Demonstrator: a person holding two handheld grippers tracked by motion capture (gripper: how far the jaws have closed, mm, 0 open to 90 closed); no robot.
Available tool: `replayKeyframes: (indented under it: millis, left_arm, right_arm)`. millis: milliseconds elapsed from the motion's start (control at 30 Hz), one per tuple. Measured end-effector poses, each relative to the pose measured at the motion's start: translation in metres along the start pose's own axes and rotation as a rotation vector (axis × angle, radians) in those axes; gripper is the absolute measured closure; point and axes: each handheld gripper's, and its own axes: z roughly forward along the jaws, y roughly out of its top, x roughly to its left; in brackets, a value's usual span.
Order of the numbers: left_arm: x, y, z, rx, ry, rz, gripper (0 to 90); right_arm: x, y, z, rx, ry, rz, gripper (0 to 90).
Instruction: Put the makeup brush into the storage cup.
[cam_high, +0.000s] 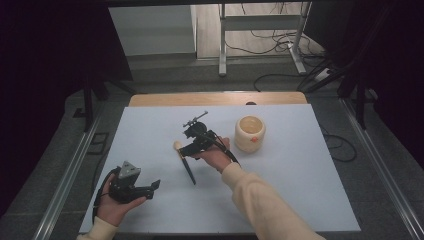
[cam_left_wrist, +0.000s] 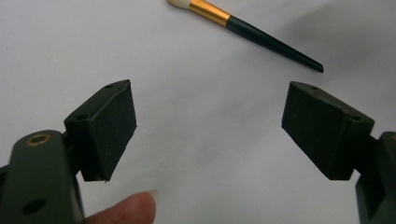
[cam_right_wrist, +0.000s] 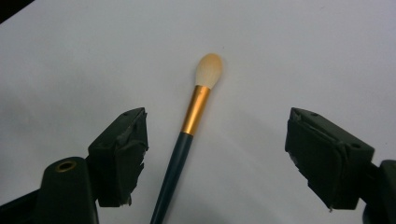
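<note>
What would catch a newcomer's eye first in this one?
Probably the makeup brush lying flat on the white table, its gold collar and cream tip bright against the sheet. The right gripper sits over it with jaws wide apart, the dark handle running between them, nearer one jaw and unpinched. After that, the cream round pot to the brush's right, and the left gripper, open, resting near the table's front left.

Right tool (cam_right_wrist: 215, 154) is seen with jaws spread wide over the white tabletop (cam_right_wrist: 303, 56). Makeup brush (cam_right_wrist: 189, 135) is laid flat between them, nearer the left jaw, untouched, cream tip pointed away.
</note>
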Motion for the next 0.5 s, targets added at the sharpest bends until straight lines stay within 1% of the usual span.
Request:
replayKeyframes:
  millis: [233,500]
  left_arm:
    - [0.000,0.000,0.000,0.001,0.000,-0.001,18.6]
    - [0.001,0.000,0.000,0.009,0.003,0.007,18.5]
  right_arm:
    - [-0.001,0.000,0.004,0.013,-0.006,0.000,21.7]
    - [0.005,0.001,0.015,0.040,-0.014,-0.011,21.7]
